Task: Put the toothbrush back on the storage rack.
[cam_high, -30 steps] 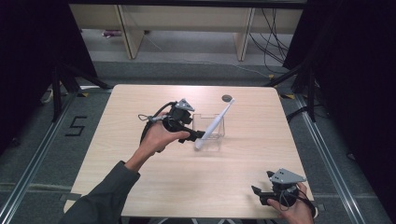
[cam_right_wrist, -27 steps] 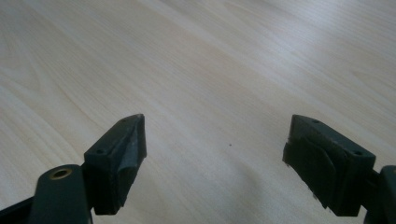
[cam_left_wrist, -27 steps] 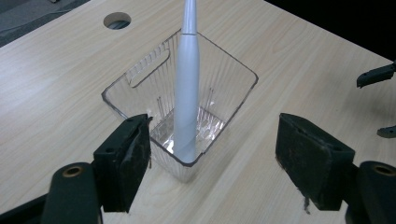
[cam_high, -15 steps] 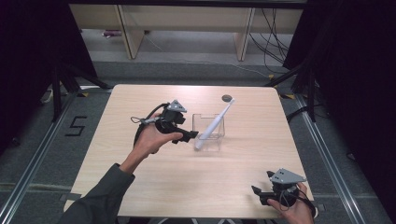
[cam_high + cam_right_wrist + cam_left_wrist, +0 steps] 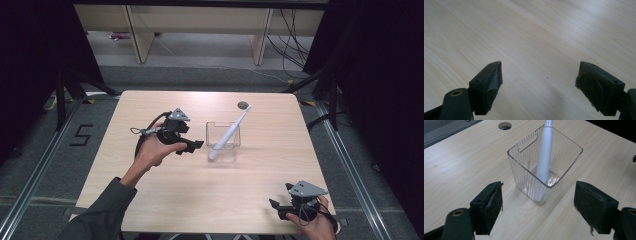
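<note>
**White wand leaning in the clear ribbed bin as the left gripper stands spread beside it**

A clear ribbed plastic bin (image 5: pixel 223 142) is standing upright on the light wooden table (image 5: pixel 165 200), roughly midway between the left and right edges and somewhat nearer the far edge than the near one. A slim white wand-shaped tool (image 5: pixel 230 132) is resting inside it, its lower end sitting on the bin's floor at the near corner and its upper end tilting out over the far rim, toward the round cable hole (image 5: pixel 243 105) by the table's far edge.

The left gripper (image 5: pixel 195 145) is hovering just to the left of the bin, held in the person's left hand (image 5: pixel 152 150), with its tips pointing at the bin's side. In the left gripper view its jaws are standing wide apart, having just been opening, and nothing is lying between the pads; the bin (image 5: pixel 544 162) and the wand (image 5: pixel 544 152) are sitting beyond them, clear of both pads, with bare table between the tips and the bin's nearest corner.

The right gripper (image 5: pixel 281 207) is resting near the table's near right corner, well apart from the bin, in the person's right hand (image 5: pixel 315 227). In the right gripper view its jaws are likewise spread, with plain wood grain between them.
</note>
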### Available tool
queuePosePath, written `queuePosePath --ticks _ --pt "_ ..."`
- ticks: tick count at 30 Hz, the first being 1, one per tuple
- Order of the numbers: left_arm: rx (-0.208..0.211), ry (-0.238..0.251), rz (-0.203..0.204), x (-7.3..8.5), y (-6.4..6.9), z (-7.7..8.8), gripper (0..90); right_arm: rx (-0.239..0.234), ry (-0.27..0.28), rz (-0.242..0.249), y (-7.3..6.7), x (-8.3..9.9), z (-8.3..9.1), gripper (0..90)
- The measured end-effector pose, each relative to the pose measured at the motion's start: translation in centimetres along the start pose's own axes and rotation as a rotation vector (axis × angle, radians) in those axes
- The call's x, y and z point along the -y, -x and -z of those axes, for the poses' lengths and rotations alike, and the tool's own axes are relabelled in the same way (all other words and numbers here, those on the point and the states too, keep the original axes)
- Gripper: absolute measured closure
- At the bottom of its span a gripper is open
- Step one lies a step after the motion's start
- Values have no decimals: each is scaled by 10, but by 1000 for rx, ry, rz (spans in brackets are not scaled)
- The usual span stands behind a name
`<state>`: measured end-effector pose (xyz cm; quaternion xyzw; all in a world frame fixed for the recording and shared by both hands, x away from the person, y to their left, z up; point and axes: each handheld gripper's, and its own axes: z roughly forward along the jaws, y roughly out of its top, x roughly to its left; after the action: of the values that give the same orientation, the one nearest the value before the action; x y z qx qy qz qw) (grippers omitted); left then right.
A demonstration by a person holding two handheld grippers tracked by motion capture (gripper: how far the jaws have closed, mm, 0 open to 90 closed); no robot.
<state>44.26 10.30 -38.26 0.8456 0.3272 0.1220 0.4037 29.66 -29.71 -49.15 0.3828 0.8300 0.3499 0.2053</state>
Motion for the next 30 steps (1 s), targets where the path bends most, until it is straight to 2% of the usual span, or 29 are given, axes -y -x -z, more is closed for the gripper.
queuePosePath --ticks 1,3,4,8,9,10,14,15,16,21,24,28,30 --pt "-1 -2 -4 1 -1 1 224 2 4 9 1 0 -1 206" --pt "-5 -2 -6 3 -1 3 223 -14 -6 -11 0 0 0 207" --pt "-10 -3 -11 3 -2 4 224 -1 3 4 0 0 0 207" --pt "-9 8 -6 8 -2 8 219 6 5 8 0 0 0 208" --pt "-12 5 -7 9 -2 8 219 6 6 4 0 0 1 208" --pt "-12 7 -8 11 -2 9 220 7 2 -21 -1 0 1 208" --pt "-16 -5 -4 18 -3 9 220 8 4 -15 -1 0 1 208" --pt "-28 -14 -8 20 -3 9 220 7 1 -22 -2 0 1 208" --pt "-32 -28 -21 22 -5 10 220 12 7 6 0 0 1 208" --pt "-39 -18 -1 31 -8 10 220 5 7 -9 -1 0 1 208" --pt "-31 -29 0 38 -9 8 220 14 13 12 0 -1 1 209" --pt "-32 -33 16 47 -8 6 221 13 12 7 0 0 0 209" --pt "-29 -36 9 50 -8 4 221 16 16 13 0 -1 0 209"
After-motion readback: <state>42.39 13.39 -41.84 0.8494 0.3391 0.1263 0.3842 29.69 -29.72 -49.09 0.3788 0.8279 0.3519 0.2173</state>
